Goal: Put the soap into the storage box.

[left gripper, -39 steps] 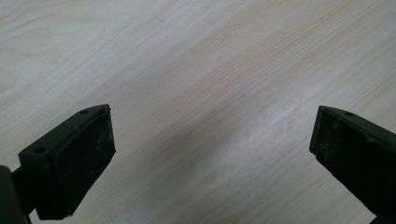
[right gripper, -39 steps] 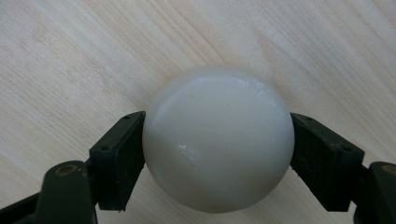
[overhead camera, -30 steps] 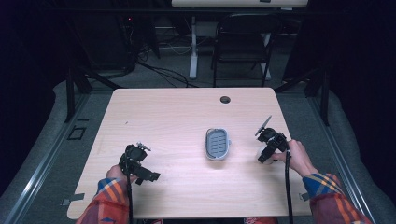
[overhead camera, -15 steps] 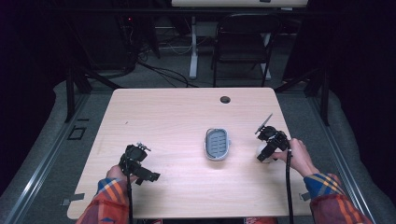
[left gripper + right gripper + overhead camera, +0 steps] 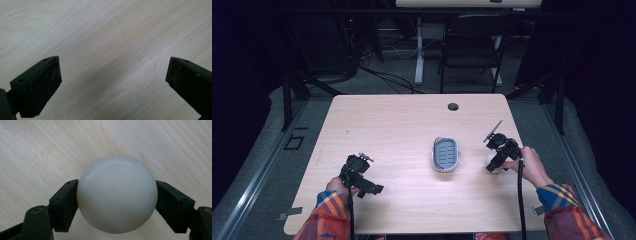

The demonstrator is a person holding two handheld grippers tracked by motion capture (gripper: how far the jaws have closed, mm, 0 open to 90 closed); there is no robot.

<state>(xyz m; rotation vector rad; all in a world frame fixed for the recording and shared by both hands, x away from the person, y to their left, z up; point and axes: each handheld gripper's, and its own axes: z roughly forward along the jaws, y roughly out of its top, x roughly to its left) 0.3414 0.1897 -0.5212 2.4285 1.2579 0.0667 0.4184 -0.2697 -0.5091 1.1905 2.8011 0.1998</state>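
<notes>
Dark room, black chair (image 5: pixel 472 47), grey floor (image 5: pixel 267 145)

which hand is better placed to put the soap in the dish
Right. The right claw is already shut on the white soap, just right of the grey dish. The left claw is open over bare table, farther from the dish.

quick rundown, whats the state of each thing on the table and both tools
white soap bar: gripped between the right tool's jaws, at the table
right tool: shut on the white soap bar
left tool: open, nothing between its jaws, over bare wood
soap dish: empty, flat on the table, apart from both tools
table: light wood, a dark round hole near its far edge
</notes>
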